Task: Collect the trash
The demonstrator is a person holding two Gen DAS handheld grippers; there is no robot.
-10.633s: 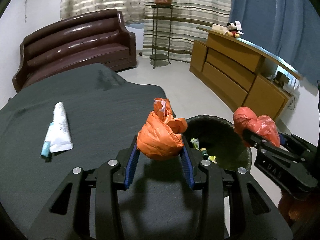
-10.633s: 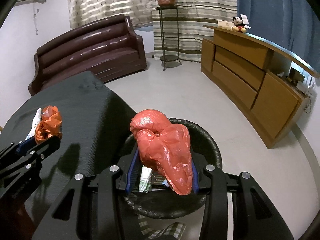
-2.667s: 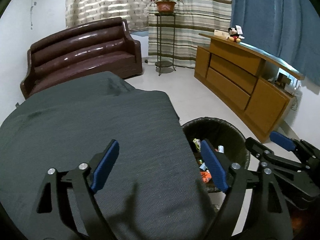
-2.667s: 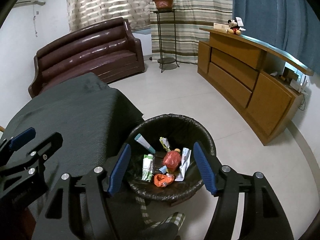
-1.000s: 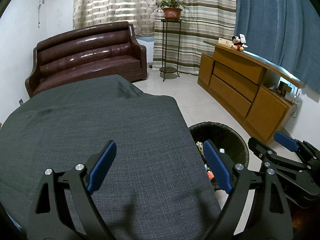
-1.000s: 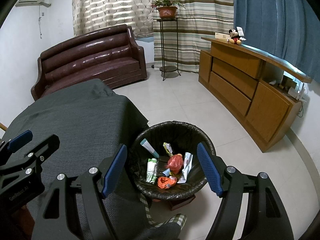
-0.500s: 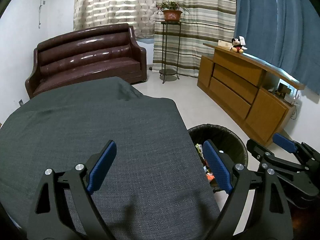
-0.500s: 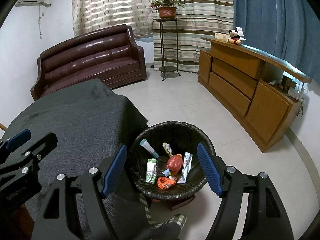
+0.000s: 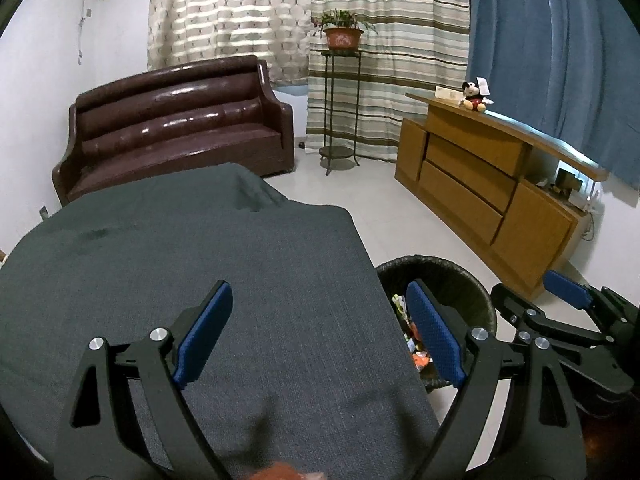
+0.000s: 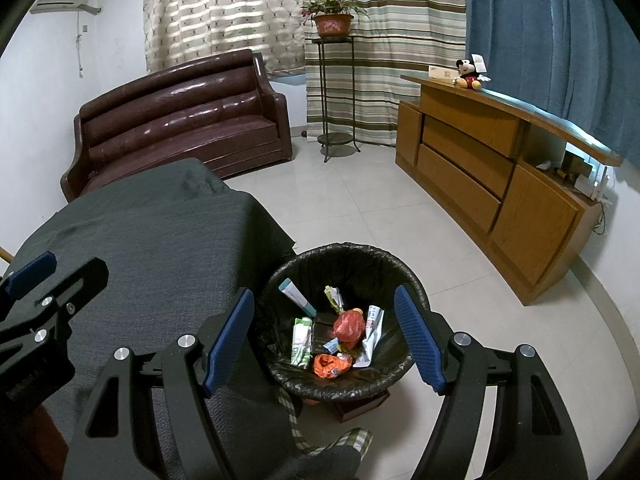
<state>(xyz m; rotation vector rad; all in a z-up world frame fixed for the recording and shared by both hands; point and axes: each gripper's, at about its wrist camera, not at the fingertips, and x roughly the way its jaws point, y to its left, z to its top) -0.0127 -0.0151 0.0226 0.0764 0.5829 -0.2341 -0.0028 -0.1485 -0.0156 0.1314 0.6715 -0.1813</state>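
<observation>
Left gripper: the black two-finger gripper with blue pads (image 9: 316, 332) hangs above the dark grey cloth-covered table (image 9: 160, 248), fingers spread wide with nothing between them.
Right gripper: the matching black gripper with blue pads (image 10: 324, 340) hangs over the bin, fingers released and apart — nothing gripped.
Bin: a round wicker basket lined with a black plastic bag (image 10: 348, 256) stands on the pale tiled floor (image 10: 360, 200), just beside the table's edge.
Trash: all of it lies inside the bin — a red crumpled plastic bag (image 10: 349, 326), an orange crumpled bag (image 10: 330, 365), a white-and-teal tube (image 10: 296, 294), a green-and-white packet (image 10: 301, 340) and a white wrapper (image 10: 372, 330).
Room: a brown leather sofa (image 10: 180, 120) and a wooden sideboard (image 10: 500, 176) stand well apart from the bin.
</observation>
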